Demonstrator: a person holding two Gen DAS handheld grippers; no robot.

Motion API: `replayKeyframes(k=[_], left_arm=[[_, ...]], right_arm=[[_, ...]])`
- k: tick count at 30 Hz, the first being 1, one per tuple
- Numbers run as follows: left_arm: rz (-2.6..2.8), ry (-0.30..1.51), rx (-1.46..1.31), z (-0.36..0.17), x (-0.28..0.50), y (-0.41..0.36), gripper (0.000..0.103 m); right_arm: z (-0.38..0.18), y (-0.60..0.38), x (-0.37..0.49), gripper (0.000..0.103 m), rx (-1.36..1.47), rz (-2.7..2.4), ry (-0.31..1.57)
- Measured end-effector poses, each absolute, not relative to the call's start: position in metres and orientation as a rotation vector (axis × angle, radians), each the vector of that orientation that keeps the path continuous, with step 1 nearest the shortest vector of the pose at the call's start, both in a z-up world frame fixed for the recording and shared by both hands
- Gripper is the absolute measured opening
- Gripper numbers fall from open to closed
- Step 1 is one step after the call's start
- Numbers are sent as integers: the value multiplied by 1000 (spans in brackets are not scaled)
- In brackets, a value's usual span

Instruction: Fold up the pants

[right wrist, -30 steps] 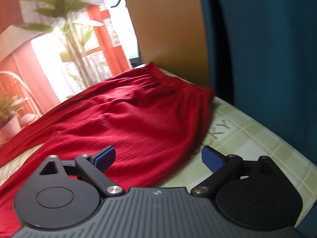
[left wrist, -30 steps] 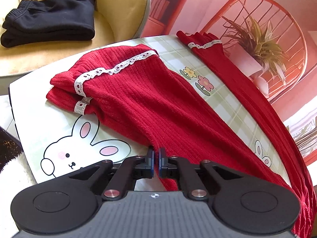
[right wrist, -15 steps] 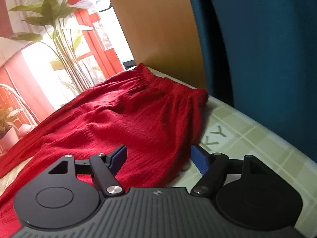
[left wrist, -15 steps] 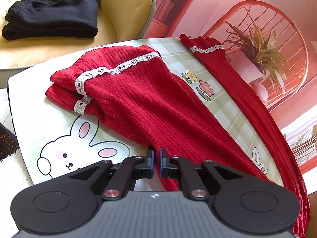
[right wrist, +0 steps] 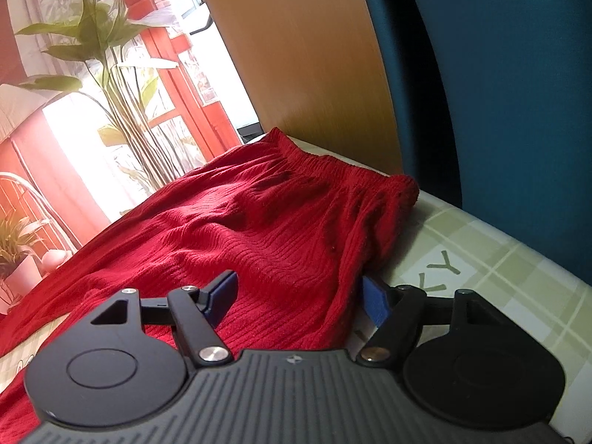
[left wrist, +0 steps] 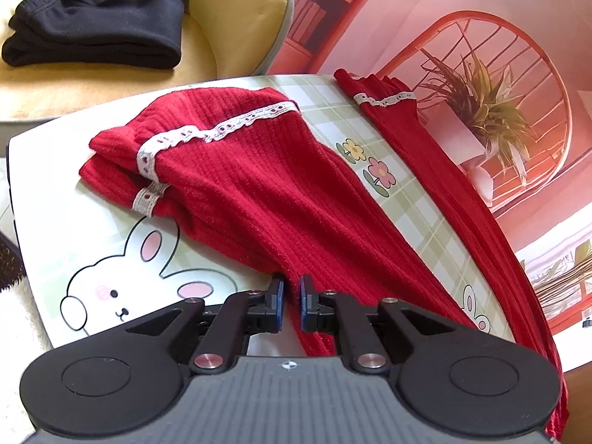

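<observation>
Meanwhile, red pants [left wrist: 266, 199] between left gripper [left wrist: 291, 298] pads

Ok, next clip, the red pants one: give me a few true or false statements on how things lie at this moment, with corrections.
1. The red pants lie spread on the table. True.
2. The left gripper stands wide open, away from any cloth. False: its jaws are nearly together and opening slightly, with a fold of the red cloth between them.
3. Folded black pants lie on the yellow chair. True.
4. The right gripper is shut tight on the waistband. False: its jaws stand apart astride the side edge of the pants, short of the waistband.
5. The leg cuffs carry blue ribbon. False: the trim is white lace.
</observation>
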State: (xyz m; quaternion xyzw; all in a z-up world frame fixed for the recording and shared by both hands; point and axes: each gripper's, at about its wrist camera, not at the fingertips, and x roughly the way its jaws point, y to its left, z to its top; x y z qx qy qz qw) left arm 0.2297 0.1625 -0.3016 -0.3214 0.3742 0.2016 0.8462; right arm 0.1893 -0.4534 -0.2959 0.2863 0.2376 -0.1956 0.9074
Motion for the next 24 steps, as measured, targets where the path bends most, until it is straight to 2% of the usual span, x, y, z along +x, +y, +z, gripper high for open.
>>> replayKeyframes(k=[1, 4, 6, 8, 10, 11, 12, 13, 17, 18, 19, 20, 21, 24], left_arm=[[426, 785, -671, -301, 231, 161, 14], [421, 769, -664, -300, 238, 157, 29], [401, 759, -656, -299, 242, 152, 50], [403, 762, -635, -298, 247, 146, 54], [424, 770, -620, -297, 251, 142, 52], [440, 776, -609, -297, 251, 141, 44], [458, 784, -591, -297, 253, 141, 17], [462, 801, -579, -299, 253, 143, 4], [431, 792, -659, -302, 249, 160, 5], [442, 785, -658, -301, 247, 162, 5], [446, 772, -656, -298, 246, 164, 5], [448, 756, -645, -294, 245, 164, 5], [444, 738, -627, -288, 244, 163, 5], [422, 674, -571, -268, 243, 158, 5]], right_arm=[[-296, -454, 189, 72, 593, -405, 490], [-296, -454, 187, 71, 616, -398, 488], [-296, -455, 186, 70, 627, -392, 486], [-297, -455, 186, 70, 632, -391, 482], [-297, -455, 187, 70, 631, -390, 481], [-297, -456, 189, 70, 631, -392, 482], [-297, -457, 190, 69, 633, -394, 481], [-297, -457, 191, 68, 635, -396, 479], [-297, -457, 193, 64, 632, -407, 476], [-297, -458, 194, 56, 627, -412, 481], [-297, -459, 195, 41, 627, -420, 486], [-297, -461, 195, 31, 640, -427, 491], [-298, -464, 194, 12, 666, -434, 495], [-295, -470, 186, 9, 735, -452, 457]])
